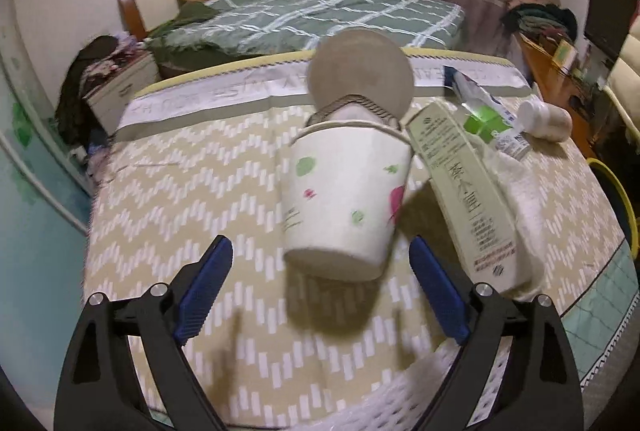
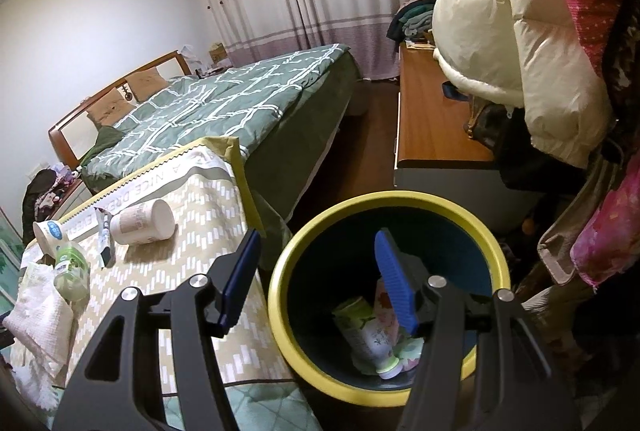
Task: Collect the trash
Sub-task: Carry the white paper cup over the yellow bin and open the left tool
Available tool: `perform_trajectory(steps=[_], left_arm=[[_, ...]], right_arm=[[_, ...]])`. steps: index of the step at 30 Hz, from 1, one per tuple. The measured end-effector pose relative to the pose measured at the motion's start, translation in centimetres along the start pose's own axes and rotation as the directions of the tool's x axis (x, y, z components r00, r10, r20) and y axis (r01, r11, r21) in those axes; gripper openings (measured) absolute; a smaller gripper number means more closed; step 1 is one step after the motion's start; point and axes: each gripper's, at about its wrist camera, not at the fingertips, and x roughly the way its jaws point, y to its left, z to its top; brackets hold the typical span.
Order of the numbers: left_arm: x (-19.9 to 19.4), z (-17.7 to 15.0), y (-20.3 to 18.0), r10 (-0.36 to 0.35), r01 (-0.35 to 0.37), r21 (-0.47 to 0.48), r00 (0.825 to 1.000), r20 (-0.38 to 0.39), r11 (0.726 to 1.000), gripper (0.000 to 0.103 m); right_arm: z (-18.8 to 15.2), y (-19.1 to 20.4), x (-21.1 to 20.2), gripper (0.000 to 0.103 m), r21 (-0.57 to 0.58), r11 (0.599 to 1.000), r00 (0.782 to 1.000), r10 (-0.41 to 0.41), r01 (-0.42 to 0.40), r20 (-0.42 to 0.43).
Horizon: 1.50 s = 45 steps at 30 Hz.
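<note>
In the left wrist view a white paper cup (image 1: 344, 199) with green and pink spots and a peeled-back lid stands on the zigzag-patterned table (image 1: 180, 199). My left gripper (image 1: 320, 287) is open, its jaws on either side of the cup's base, not touching. A pale green carton (image 1: 464, 199), a toothpaste tube (image 1: 480, 103) and a white bottle (image 1: 548, 115) lie to the right. My right gripper (image 2: 316, 279) is open and empty above the yellow-rimmed bin (image 2: 304, 343), which holds a bottle (image 2: 368, 339) and wrappers.
A white towel (image 2: 36, 327) and a clear green bottle (image 2: 72, 271) lie on the table's left in the right wrist view, with a white tub (image 2: 140, 223) behind. A green-quilted bed (image 2: 224, 103) lies behind, a wooden desk (image 2: 432, 127) and hanging coats (image 2: 520, 43) right.
</note>
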Motion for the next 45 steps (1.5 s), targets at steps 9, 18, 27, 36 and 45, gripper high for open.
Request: perform_trajectory(steps=[9,18,27,36,45], left_arm=[[2.8,2.7,0.9,-0.113,0.114,0.006,0.990,-0.082,0.993,0.088],[5.2,3.9,1.1,-0.140,0.149,0.043,0.977,-0.161,0.988,0.071],[5.4,4.4,1.6,-0.043,0.054,0.068,0.989,-0.144,0.996,0.070],[2.2,3.0,1.9,-0.035,0.042,0.080,0.996,-0.087,0.996,0.067],[-5.1,0.8,-2.1,-0.121,0.120,0.136,0.993,0.005,0.983,0.067]], right_arm=[[0.0,0.6,0.1,0.057,-0.014,1.000,1.000,0.018,-0.018,-0.015],[-0.4,1.3,0.5,0.057,-0.022,0.999,0.999,0.032,-0.033,-0.029],[-0.7,1.7,0.4,0.057,-0.026,0.999,0.999,0.042,-0.043,-0.028],[-0.7,1.3,0.0,0.057,-0.017,0.998,0.998,0.052,-0.052,-0.028],[-0.6,0.6,-1.9,0.057,-0.010,0.998,0.998,0.069,-0.069,0.003]])
